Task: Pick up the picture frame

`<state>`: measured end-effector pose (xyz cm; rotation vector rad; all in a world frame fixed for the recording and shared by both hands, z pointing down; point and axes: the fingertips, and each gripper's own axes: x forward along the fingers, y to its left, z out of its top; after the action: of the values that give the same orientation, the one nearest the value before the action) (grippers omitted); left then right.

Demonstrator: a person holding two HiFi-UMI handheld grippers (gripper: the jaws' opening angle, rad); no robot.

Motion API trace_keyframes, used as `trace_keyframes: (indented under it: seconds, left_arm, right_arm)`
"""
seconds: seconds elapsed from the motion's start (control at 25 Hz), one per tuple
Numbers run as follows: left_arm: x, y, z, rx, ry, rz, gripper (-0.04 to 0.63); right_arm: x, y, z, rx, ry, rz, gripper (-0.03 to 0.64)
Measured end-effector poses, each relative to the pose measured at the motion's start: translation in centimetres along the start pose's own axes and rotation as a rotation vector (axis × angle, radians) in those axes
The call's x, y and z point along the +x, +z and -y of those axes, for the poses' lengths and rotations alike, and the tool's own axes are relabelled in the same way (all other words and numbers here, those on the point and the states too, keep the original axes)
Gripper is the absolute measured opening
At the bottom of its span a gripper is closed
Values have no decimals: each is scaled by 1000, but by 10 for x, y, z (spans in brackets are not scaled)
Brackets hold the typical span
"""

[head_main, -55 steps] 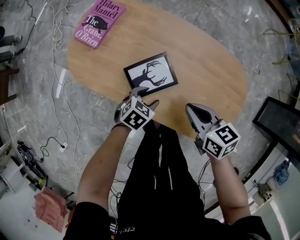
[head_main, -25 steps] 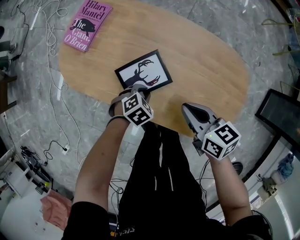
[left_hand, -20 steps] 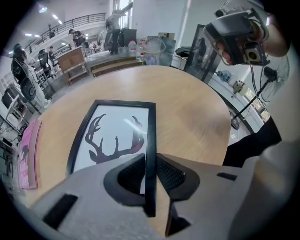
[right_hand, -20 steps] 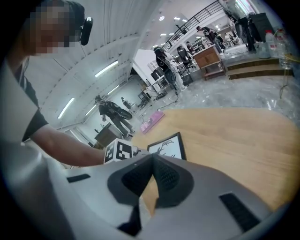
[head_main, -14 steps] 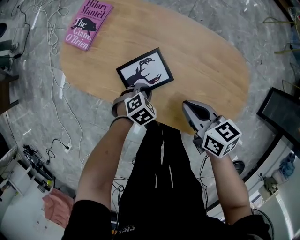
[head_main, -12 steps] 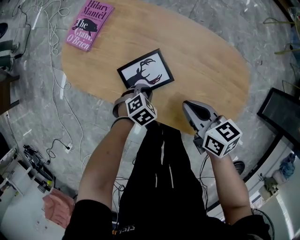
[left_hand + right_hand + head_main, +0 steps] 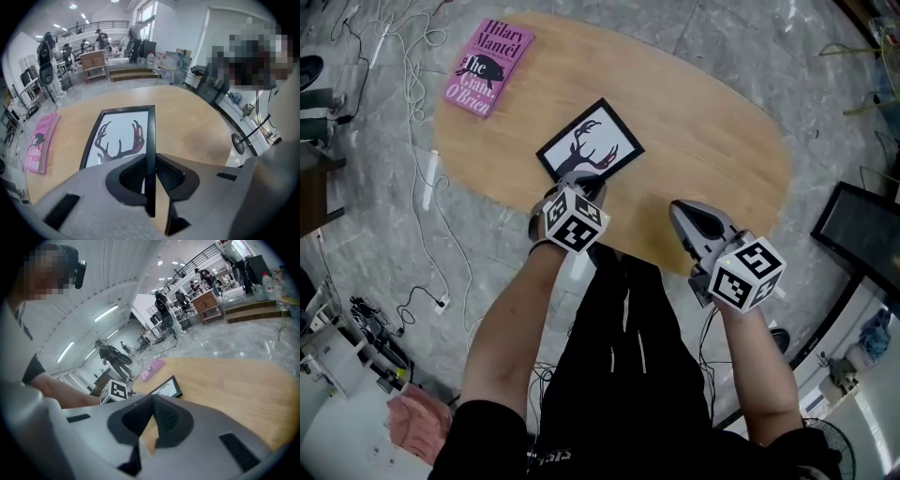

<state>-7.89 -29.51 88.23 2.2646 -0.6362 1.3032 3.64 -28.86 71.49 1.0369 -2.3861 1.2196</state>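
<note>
Nearest the person, the right gripper (image 7: pixel 680 208) hangs over the near edge of the wooden table (image 7: pixel 722 131), its jaws pressed together on nothing, at about 3 o'clock of the left gripper (image 7: pixel 579 185). The left gripper's jaws are clamped on the black rim of the picture frame (image 7: pixel 590 145), which shows a dark antler silhouette and stretches away toward 12 o'clock over the left-middle of the tabletop. Farther off, at about 10 o'clock from the frame, a pink book (image 7: pixel 490 66) lies flat near the table's far left edge.
</note>
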Motion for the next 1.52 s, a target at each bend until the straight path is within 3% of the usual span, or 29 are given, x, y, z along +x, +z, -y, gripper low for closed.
trace_keyframes:
  seconds: [0.16, 0.52, 0.88, 1.24, 1.52]
  left_arm:
    - [-27, 13, -14, -54, 29, 45, 72]
    - [-95, 48, -32, -91, 88, 151, 73]
    - [-208, 88, -35, -150, 136, 306, 73]
    - [-326, 110, -34, -100, 218, 443, 74]
    - [-370, 125, -17, -12, 243, 521, 74]
  right_arm:
    - [-3, 18, -12, -20, 5, 15, 6]
    - [-19, 54, -49, -68, -12, 37, 6]
    - [-35, 78, -129, -159, 47, 24, 6]
    - [-61, 127, -221, -331, 58, 83, 6]
    - [-83, 150, -254, -374, 29, 159, 6]
